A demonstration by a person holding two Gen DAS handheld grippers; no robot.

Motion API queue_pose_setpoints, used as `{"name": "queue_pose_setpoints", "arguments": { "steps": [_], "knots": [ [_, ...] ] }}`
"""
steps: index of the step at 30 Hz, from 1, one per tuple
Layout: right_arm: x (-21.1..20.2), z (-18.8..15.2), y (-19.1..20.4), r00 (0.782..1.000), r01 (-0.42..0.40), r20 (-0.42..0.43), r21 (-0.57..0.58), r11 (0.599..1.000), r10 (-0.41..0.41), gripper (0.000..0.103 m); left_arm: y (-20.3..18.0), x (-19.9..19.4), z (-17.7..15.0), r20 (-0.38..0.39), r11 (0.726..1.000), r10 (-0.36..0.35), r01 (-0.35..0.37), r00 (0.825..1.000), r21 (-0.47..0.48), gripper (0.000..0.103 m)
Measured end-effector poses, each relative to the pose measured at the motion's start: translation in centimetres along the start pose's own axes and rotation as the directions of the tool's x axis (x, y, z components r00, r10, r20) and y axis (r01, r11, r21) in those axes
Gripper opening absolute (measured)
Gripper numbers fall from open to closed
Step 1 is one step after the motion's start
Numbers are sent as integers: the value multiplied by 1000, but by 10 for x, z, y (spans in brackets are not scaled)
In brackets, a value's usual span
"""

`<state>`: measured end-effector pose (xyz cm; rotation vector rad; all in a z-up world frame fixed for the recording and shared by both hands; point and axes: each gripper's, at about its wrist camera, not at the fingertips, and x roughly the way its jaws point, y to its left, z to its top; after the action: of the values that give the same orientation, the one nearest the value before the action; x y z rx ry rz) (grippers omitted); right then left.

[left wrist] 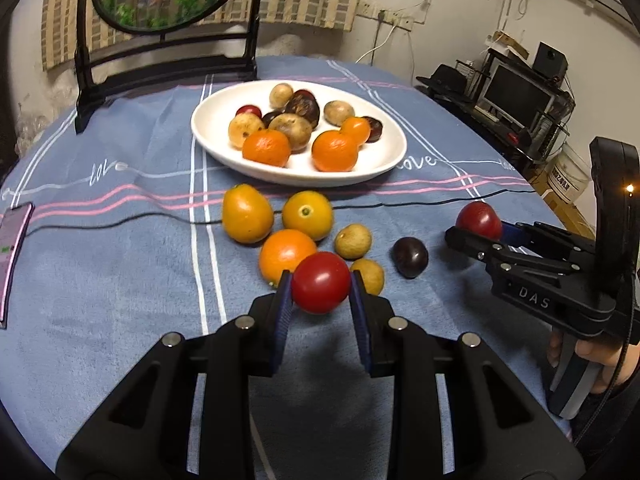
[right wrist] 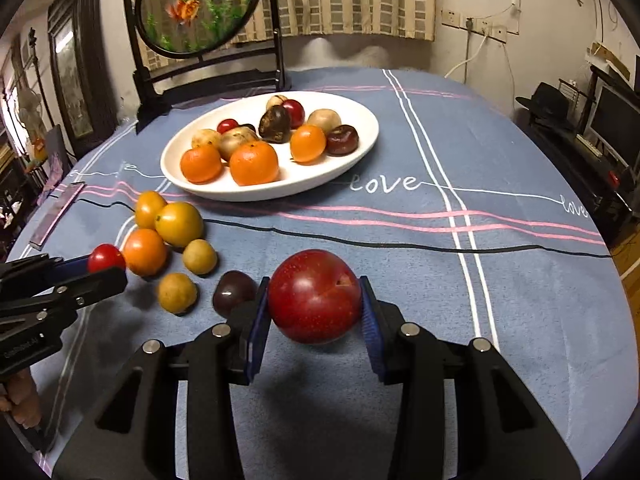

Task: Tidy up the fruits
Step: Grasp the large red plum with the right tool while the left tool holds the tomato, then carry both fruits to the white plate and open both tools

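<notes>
My left gripper (left wrist: 320, 292) is shut on a small red tomato (left wrist: 321, 282) and holds it above the blue tablecloth; it also shows in the right wrist view (right wrist: 105, 258). My right gripper (right wrist: 314, 308) is shut on a red plum (right wrist: 315, 296), seen from the left wrist view (left wrist: 479, 220) at the right. A white oval plate (left wrist: 216, 140) farther back holds several oranges, brown fruits and dark fruits. Loose on the cloth lie two yellow-orange fruits (left wrist: 247, 213), an orange (left wrist: 286, 254), two small tan fruits (left wrist: 353, 241) and a dark plum (left wrist: 410, 257).
A black cable (right wrist: 400, 245) runs across the cloth in front of the plate. A black-framed round fish screen (right wrist: 198, 4) stands at the table's back. A phone (left wrist: 12, 248) lies at the left edge. Shelves and a monitor (left wrist: 516, 96) stand right of the table.
</notes>
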<state>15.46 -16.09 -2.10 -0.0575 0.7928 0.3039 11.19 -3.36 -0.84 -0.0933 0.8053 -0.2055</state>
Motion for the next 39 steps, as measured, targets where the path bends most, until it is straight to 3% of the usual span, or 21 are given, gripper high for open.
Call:
{"name": "queue_pose_setpoints", "arguments": {
  "steps": [7,10,15,20,25,30,39],
  "knots": [
    [-4,1,-2,1000,-10,19,4,1000,10,42,1,-2,5,20,1000,15,-15,1000,-9,29],
    [-7,2,-2,999,-25,36,4,1000,25,42,5,-5,10,-1,999,-17,17,1000,-49,29],
    [-24,9,0,994,26,109,-19,999,-24,42,0,-21,27,41,1000,19,-20,999,15,29],
    [-38,25,9,990,-20,137,-37,999,25,42,4,-31,50,72,998,50,-53,996,40,29],
    [-42,57,24,984,31,178,-129,991,-8,42,6,-32,78,97,997,57,-62,994,44,29],
    [-20,89,25,985,41,171,-133,990,-18,42,11,-10,105,103,994,103,-107,989,37,29],
    [36,114,26,993,43,119,-142,989,-26,42,33,52,124,8,988,156,-156,988,3,29]
  ]
}}
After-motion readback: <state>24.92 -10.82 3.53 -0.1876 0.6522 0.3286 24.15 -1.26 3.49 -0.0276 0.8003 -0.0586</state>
